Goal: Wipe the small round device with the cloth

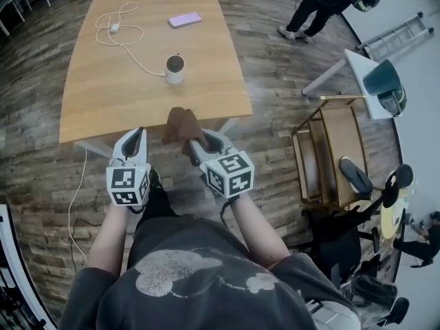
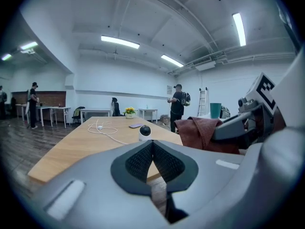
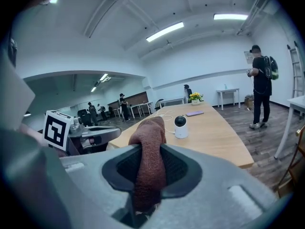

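My right gripper [image 1: 196, 145] is clamped on the rust-brown terry cloth [image 1: 181, 124], and my left gripper [image 1: 137, 136] has its jaws pressed together on nothing. Both sit at frame centre, just short of the near edge of the light wooden table [image 1: 117, 108], so I judge no wiping is done yet. The small white round device with a black dome [image 1: 174, 68] stands mid-table, well apart from the cloth with bare tabletop between; beyond it, upper left, lie a looped white cable [image 1: 117, 29] and a pink phone [image 1: 185, 20].

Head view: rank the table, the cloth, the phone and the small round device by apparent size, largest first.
1. table
2. cloth, though it is held nearer the camera, which inflates it
3. small round device and phone: too alike to rank
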Tool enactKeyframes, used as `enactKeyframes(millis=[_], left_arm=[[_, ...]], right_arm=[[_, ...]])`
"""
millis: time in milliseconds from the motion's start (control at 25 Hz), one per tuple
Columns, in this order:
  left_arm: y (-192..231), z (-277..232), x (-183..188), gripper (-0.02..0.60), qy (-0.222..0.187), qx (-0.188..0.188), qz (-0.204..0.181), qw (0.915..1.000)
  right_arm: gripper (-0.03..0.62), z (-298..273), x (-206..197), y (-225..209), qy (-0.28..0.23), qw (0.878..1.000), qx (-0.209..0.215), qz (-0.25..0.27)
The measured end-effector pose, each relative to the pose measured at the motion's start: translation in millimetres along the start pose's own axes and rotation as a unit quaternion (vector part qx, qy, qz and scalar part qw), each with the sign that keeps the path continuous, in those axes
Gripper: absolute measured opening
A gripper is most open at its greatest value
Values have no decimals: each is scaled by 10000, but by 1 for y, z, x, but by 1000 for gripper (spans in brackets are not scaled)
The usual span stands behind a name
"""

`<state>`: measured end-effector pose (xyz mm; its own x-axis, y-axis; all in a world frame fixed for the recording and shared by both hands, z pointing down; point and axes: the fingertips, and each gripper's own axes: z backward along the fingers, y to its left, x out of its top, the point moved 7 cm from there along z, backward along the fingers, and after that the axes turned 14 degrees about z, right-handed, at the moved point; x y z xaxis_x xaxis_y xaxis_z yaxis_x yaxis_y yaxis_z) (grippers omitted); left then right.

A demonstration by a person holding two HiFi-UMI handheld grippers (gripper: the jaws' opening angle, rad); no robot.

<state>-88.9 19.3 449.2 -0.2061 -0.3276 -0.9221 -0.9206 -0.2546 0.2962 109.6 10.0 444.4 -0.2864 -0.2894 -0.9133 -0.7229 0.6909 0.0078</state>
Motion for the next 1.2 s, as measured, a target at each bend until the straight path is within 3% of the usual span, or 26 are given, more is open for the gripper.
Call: enactKeyframes(millis=[160,320,560,960,1200], left_arm=[[-34,41,-2,18,-324,11,360,9988],[-60,69,-9,18,-379,-67,190,9991],[-78,100,-14,18,-404,-121,234,9988],[-70,150,-30,18,-170,-289,187,9993],[-41,178,-22,18,-332,-125,218,9991]], right_arm=[[78,43,-17,16,-158,9998,140,-23],[78,77,-27,33,-336,9994,75,2],[78,108,-40,50,-344,9994,7,-60],[78,110,-12,94,-311,9989,-115,328],[78,111,-5,119,-239,9982,-234,506]])
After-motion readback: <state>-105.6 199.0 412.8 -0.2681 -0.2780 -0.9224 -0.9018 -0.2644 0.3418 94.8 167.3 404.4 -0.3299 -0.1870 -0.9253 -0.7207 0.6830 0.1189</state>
